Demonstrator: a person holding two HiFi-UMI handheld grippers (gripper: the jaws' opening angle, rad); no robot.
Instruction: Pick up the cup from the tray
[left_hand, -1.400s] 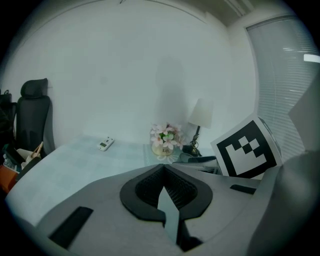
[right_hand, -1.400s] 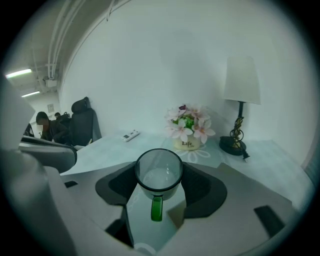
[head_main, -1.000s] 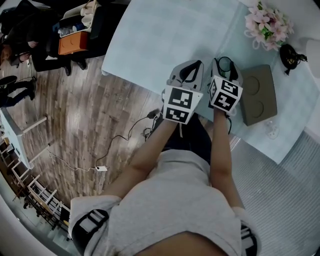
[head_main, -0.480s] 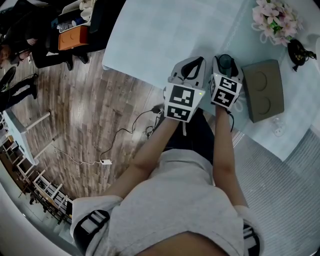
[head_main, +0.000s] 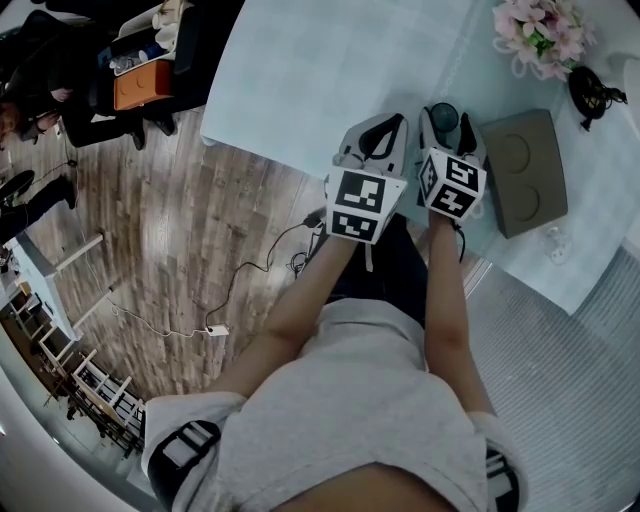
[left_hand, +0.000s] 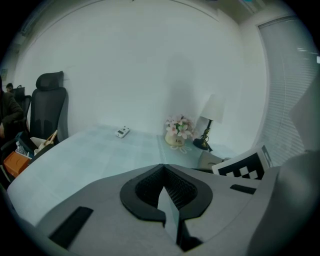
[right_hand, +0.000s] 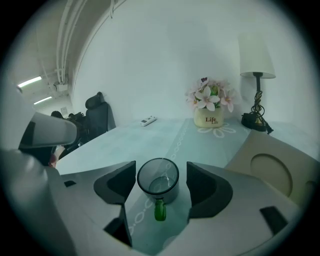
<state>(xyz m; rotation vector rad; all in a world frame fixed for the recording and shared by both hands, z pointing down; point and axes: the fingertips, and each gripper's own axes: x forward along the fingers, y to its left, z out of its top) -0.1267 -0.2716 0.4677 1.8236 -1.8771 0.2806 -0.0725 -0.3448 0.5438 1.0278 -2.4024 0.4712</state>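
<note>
The left gripper (left_hand: 163, 172) has its two jaws pressed together, with nothing between them. Past it is a pale table (left_hand: 90, 155). A small remote (left_hand: 122, 132) lies far back on it. A pot of pink flowers (left_hand: 178, 131) stands near a lamp (left_hand: 215, 107) (the lamp is just to its right). A black chair (left_hand: 47, 107) stands at the left.

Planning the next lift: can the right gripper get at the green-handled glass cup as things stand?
Probably yes: the cup stands on the table between the right gripper's open jaws, a gap on each side, nothing in the way.
</note>
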